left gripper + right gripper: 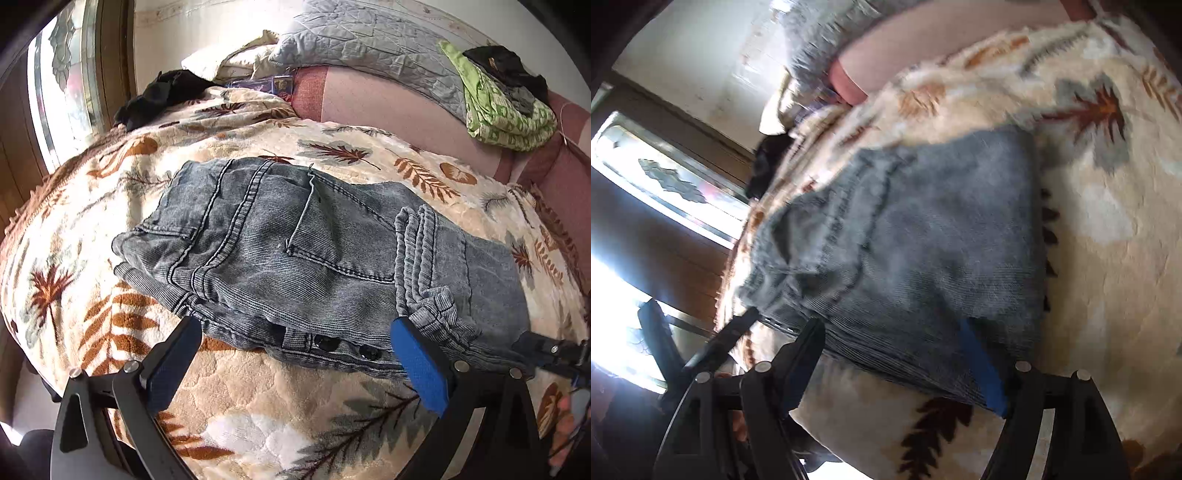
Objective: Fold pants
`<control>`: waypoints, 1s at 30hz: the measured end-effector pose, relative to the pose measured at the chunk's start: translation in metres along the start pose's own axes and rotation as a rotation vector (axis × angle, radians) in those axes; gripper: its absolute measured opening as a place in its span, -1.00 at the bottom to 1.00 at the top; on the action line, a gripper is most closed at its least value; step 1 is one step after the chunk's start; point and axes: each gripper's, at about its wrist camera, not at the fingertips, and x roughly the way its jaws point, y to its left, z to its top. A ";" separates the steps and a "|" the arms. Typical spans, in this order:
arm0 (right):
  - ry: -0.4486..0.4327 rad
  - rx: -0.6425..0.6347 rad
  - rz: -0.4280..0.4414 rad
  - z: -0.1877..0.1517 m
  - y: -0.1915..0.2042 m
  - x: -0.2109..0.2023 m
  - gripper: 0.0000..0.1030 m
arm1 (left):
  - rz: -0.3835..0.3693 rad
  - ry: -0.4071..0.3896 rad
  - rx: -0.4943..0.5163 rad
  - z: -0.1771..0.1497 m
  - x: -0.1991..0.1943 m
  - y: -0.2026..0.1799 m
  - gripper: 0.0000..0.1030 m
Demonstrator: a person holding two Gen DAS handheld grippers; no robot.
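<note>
Pants (295, 240), grey-blue corduroy-like denim, lie folded into a compact bundle on the leaf-patterned blanket (258, 398) that covers the bed, with the waistband and its dark buttons (347, 347) turned toward you. Your left gripper (295, 362) hangs just at the near edge of the bundle; its fingers (421, 365) are spread wide, one on each side of the buttoned waistband, and neither pad presses the cloth. Your right gripper (901, 365) sits at the near edge of the pants' other end, its view blurred. Its fingers (798, 365) are also spread wide, with the folded edge lying between them; the blue pad on the far side is partly covered by cloth, so you cannot tell whether it touches. Beyond the pants, a grey quilt (369, 40), a green patterned cloth (506, 114) and a black garment (162, 92) lie well apart from the bundle.
</note>
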 end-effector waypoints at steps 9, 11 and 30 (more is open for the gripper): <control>-0.106 -0.052 0.017 0.001 0.012 -0.017 0.50 | -0.022 0.000 -0.187 0.000 0.007 0.048 0.97; -0.106 -0.040 0.034 0.001 0.010 -0.017 0.50 | -0.020 0.007 -0.210 0.000 0.011 0.055 0.97; -0.031 0.099 0.331 0.028 0.040 0.010 0.51 | -0.137 0.127 -0.226 0.013 0.019 0.048 0.97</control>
